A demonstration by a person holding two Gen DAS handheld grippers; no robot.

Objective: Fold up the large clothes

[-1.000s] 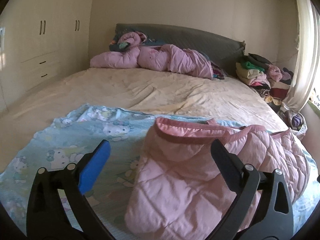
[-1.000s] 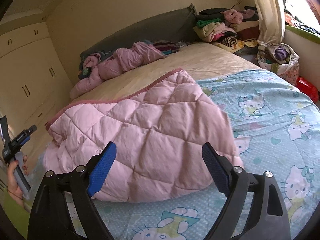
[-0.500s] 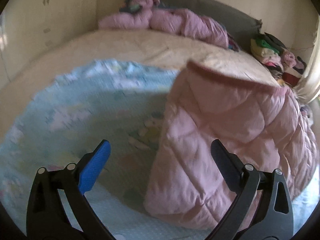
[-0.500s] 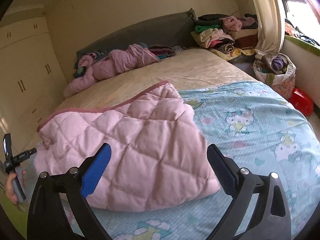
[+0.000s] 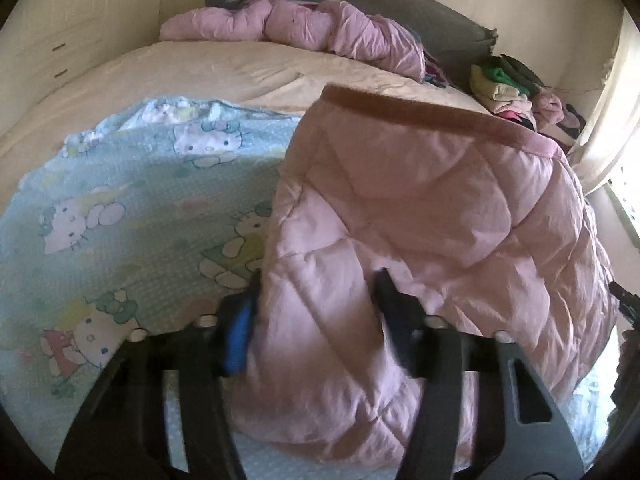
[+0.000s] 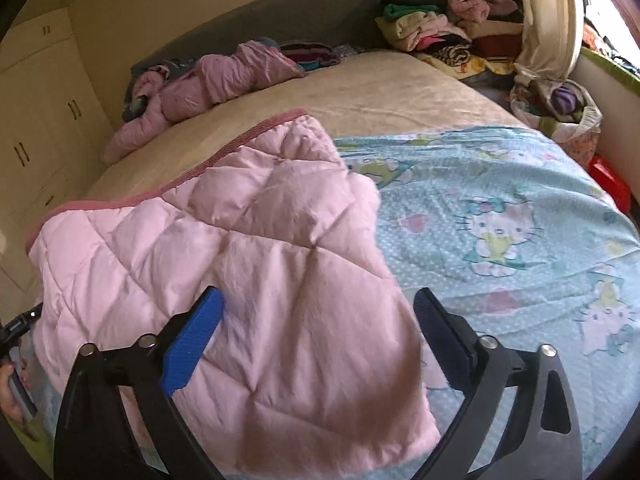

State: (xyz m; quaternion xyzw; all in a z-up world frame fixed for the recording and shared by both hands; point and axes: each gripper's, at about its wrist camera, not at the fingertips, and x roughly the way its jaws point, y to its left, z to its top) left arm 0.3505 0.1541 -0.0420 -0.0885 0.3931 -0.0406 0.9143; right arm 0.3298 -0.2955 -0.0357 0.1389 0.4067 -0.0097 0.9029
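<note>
Pink quilted jacket [image 5: 420, 220] lies folded on the cartoon-print sheet [image 5: 120, 208]. Left gripper [image 5: 316, 312] is closing, pads pinching its near-left corner; right gripper [image 6: 316, 328], released and narrowing, straddles the near-right corner. Seat both corners deep before lifting.

Both wrist views angled down across the bed [image 5: 240, 68] toward the headboard [image 6: 280, 12], left from the pink quilted garment's [image 5: 420, 208] left corner, right from its right corner, both close over it, sharing garment, cartoon-cat sheet [image 6: 500, 216], clothes pile [image 6: 440, 28].
</note>
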